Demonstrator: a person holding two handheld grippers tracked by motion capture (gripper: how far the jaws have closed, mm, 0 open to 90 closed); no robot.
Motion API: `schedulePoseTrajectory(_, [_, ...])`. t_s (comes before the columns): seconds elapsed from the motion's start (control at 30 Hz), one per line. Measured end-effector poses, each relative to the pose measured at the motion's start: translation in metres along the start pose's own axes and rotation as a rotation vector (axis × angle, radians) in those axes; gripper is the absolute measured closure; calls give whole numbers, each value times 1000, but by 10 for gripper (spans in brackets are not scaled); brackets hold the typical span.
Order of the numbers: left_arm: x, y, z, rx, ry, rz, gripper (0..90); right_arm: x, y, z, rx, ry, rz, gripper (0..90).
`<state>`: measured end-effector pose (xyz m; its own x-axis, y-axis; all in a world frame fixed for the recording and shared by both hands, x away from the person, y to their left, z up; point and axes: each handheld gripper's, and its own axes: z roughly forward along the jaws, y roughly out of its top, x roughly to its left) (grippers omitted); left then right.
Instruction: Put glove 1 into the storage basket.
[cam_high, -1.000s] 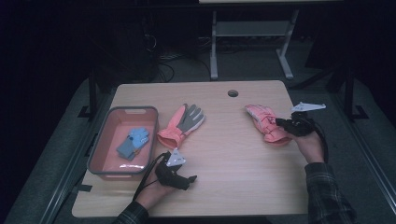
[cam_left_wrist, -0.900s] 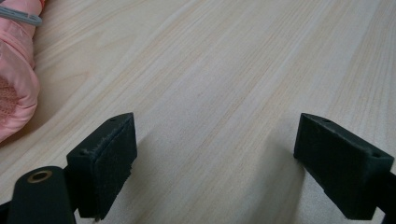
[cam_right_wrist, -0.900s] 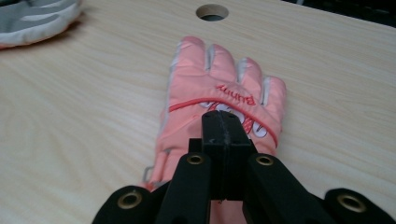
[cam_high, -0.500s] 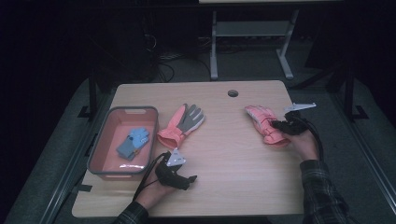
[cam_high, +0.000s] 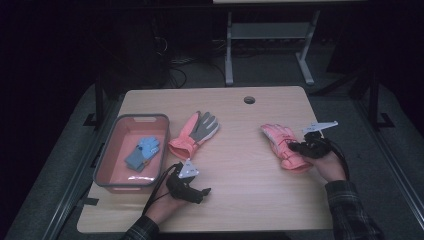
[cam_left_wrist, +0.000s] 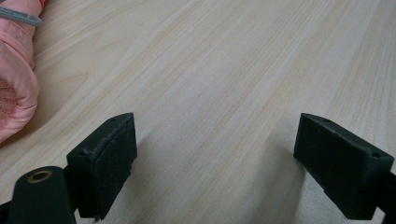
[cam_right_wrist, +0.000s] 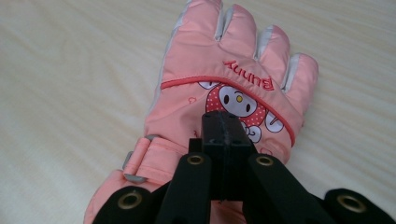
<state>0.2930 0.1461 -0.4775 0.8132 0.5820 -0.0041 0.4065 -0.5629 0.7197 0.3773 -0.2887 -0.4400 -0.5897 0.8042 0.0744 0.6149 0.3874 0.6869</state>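
Observation:
A pink glove with a bunny print lies back-up on the right half of the wooden table. My right gripper is at the glove's cuff end, low over its back. Its two jaws are shut flat against each other, and I see no fabric between them. A second pink glove with a grey palm lies palm-up left of centre. My left gripper rests on the table near the front edge, open, with bare wood between its pads.
A pink bin with a grey rim stands at the table's left and holds a small blue glove. A cable hole sits near the far edge. A metal stand is on the floor beyond the table.
My right hand has moved left and down onto the cuff end of the bunny glove. The left hand and both other gloves have stayed put.

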Motion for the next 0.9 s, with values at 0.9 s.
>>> schedulePoseTrajectory(0.9, [-4,10,3,51,-17,10,143,79,-16,-39,-116,117,-60,596])
